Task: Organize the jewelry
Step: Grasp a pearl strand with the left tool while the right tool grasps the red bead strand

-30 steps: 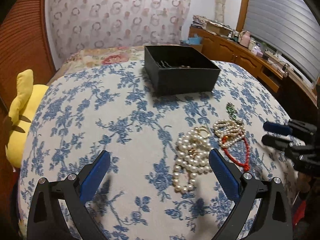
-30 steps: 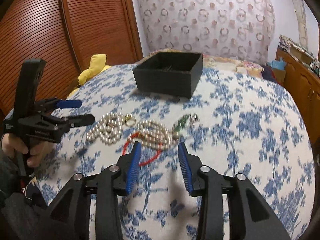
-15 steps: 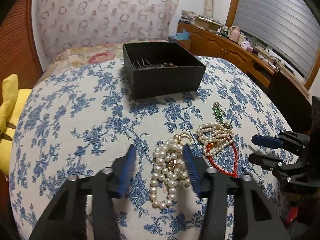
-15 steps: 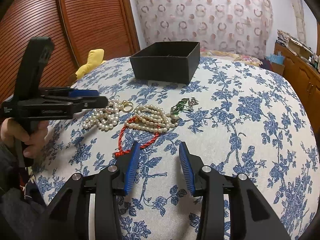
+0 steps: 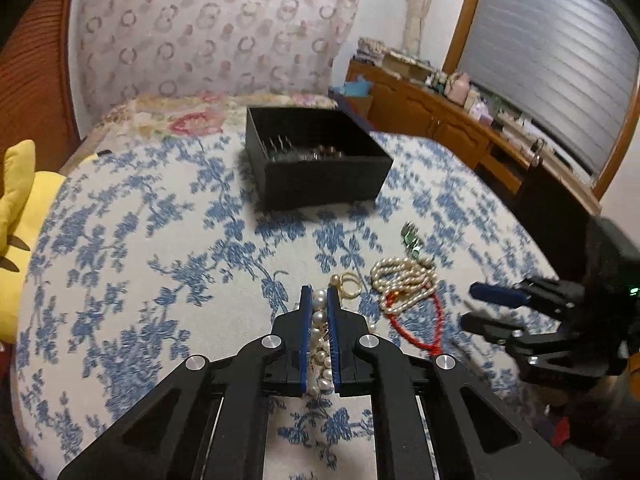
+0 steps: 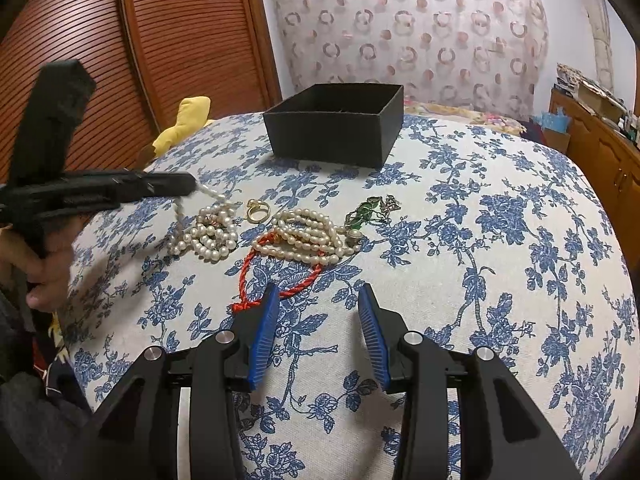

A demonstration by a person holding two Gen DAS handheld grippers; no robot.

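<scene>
My left gripper (image 5: 319,294) is shut on a white pearl necklace (image 5: 319,320); in the right wrist view (image 6: 188,188) it lifts one strand while the rest of the pearls (image 6: 208,236) lie on the cloth. A gold ring (image 5: 349,282) (image 6: 258,210), a second smaller-pearl strand (image 5: 404,280) (image 6: 308,236), a red cord bracelet (image 5: 432,320) (image 6: 280,280) and a green pendant (image 5: 410,238) (image 6: 362,214) lie beside it. The black box (image 5: 320,184) (image 6: 340,132) stands behind, with some jewelry inside. My right gripper (image 6: 316,300) (image 5: 476,308) is open and empty, near the red cord.
The blue-flowered cloth (image 6: 500,240) covers a rounded table. A yellow plush toy (image 5: 16,216) (image 6: 184,124) sits at the left edge. A wooden cabinet (image 5: 460,128) with clutter stands at the right, and a slatted wooden door (image 6: 140,60) at the left.
My left gripper closed from wide open onto the pearl necklace and began lifting a strand. My right gripper drew back a little and stayed open.
</scene>
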